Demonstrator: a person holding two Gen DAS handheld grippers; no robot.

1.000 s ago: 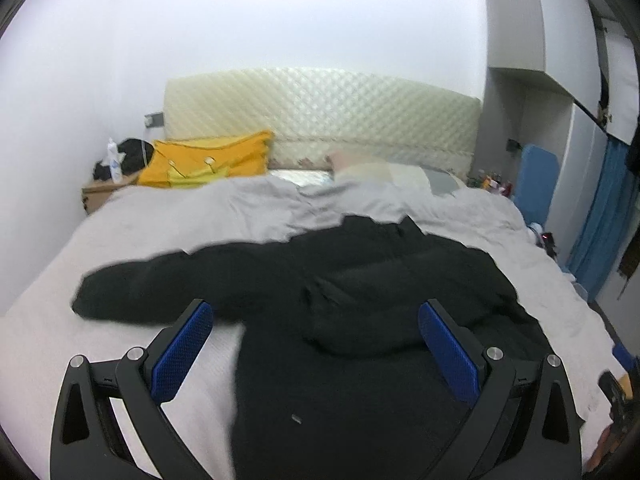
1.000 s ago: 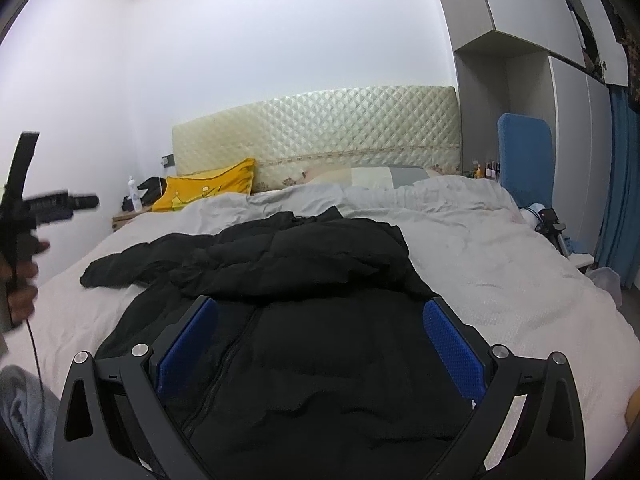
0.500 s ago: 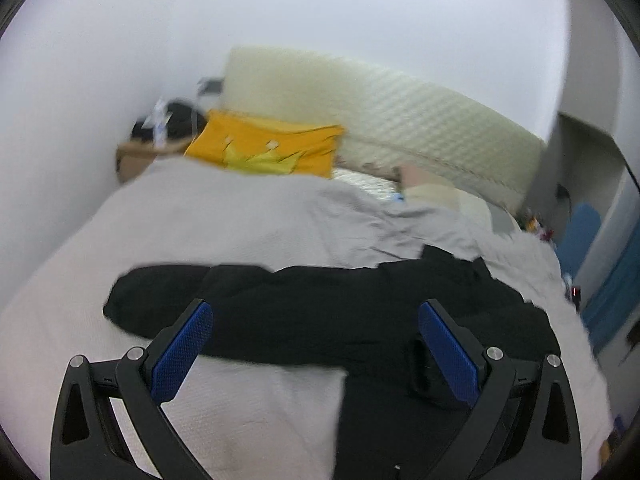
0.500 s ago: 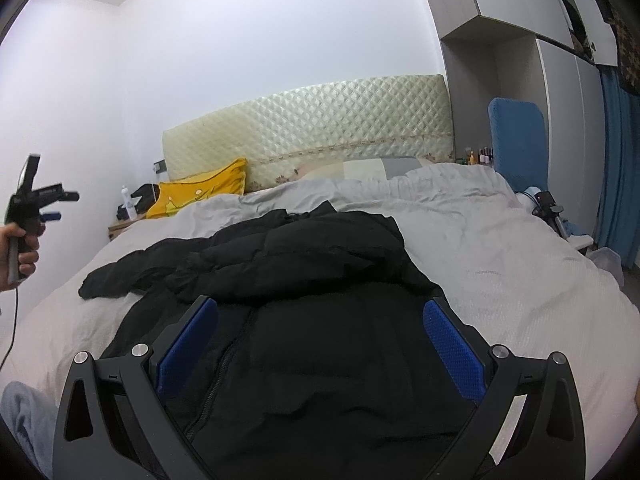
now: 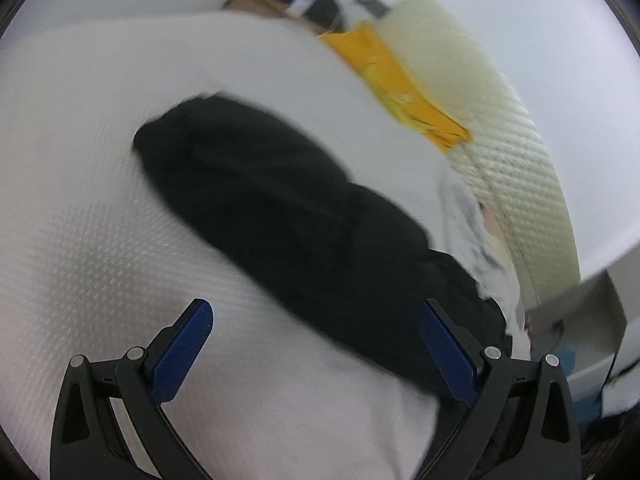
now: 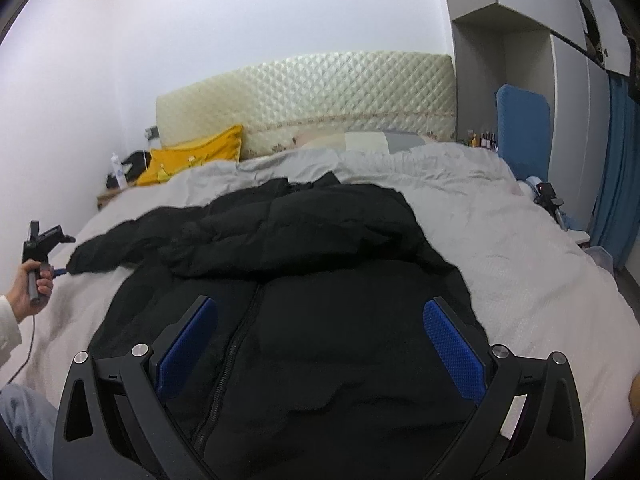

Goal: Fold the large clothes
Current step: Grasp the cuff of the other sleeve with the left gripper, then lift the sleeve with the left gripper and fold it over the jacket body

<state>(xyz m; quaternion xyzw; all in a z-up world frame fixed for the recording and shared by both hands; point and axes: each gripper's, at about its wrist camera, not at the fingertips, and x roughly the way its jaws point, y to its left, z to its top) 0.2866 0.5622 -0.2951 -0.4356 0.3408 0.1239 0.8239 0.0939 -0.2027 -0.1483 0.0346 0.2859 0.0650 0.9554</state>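
Item: black jacket, lying front-up on the bed.
Left gripper nearing the outstretched sleeve, right gripper hovering above; both spread, empty (puffy fabric risking slipping).

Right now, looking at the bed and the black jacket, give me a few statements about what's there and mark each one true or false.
1. The black jacket lies spread on the bed. True.
2. The left gripper is clamped shut on the jacket's sleeve. False: its jaws stand wide open, with the sleeve ahead of them.
3. A yellow pillow sits near the headboard. True.
4. The right gripper is holding the jacket's hem. False: it is open, with nothing between its pads.
5. The jacket's front zipper faces up. True.
6. The jacket is red. False: it is black.
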